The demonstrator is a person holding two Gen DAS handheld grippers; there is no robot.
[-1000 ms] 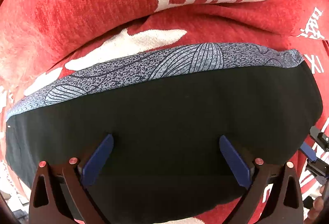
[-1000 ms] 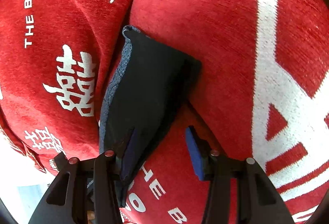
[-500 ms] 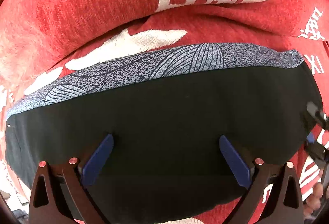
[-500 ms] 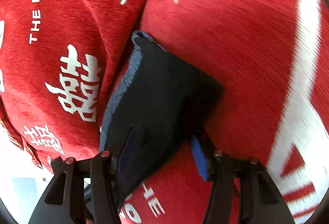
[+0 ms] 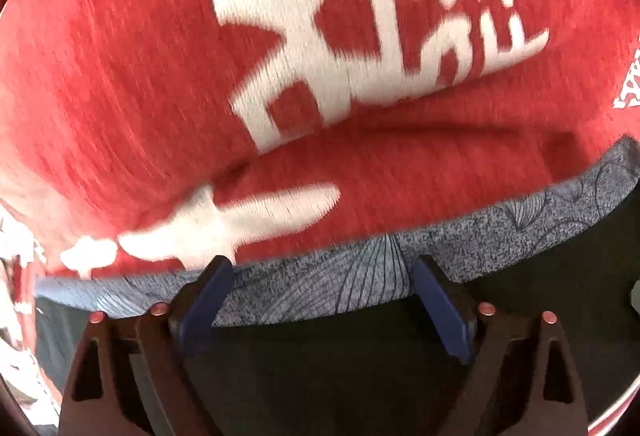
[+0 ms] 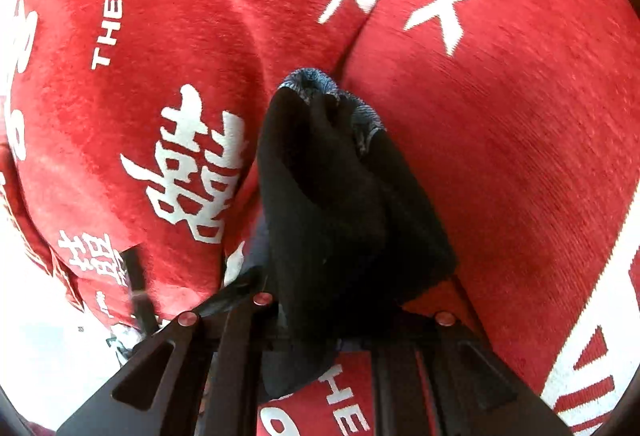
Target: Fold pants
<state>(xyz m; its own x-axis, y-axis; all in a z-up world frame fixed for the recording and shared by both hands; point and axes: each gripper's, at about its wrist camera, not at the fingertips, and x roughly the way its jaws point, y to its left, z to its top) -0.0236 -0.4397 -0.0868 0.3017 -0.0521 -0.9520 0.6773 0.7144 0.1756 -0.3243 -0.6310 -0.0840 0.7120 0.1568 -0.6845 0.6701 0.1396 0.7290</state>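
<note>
Pants (image 5: 360,368): black fabric with a grey patterned band (image 5: 320,288), lying on a red cover (image 5: 140,76) printed with white characters. Left wrist view: the garment fills the frame from 3 through 6 to 9 o'clock, with the band running along its far edge, roughly 9 to 2 o'clock. Left gripper (image 5: 320,300) is spread wide with the jaws closing; the band lies between the blue pads (image 5: 204,300), which do not yet press on it as far as I can see. Frame is blurred. Right wrist view: right gripper (image 6: 320,332) is pressed together and pinching a bunched end of the pants, its jaws still drawing in; the cloth rises from the jaws toward 12 o'clock in a gathered cone, the grey band showing at the tip, which sits at the seam between two red cushions. Judgement on progress: garment appears already doubled into a compact slab, so at least one fold looks done. Remaining: secure the left hold on the band edge, carry over, flatten. The final fold is not yet laid.
</note>
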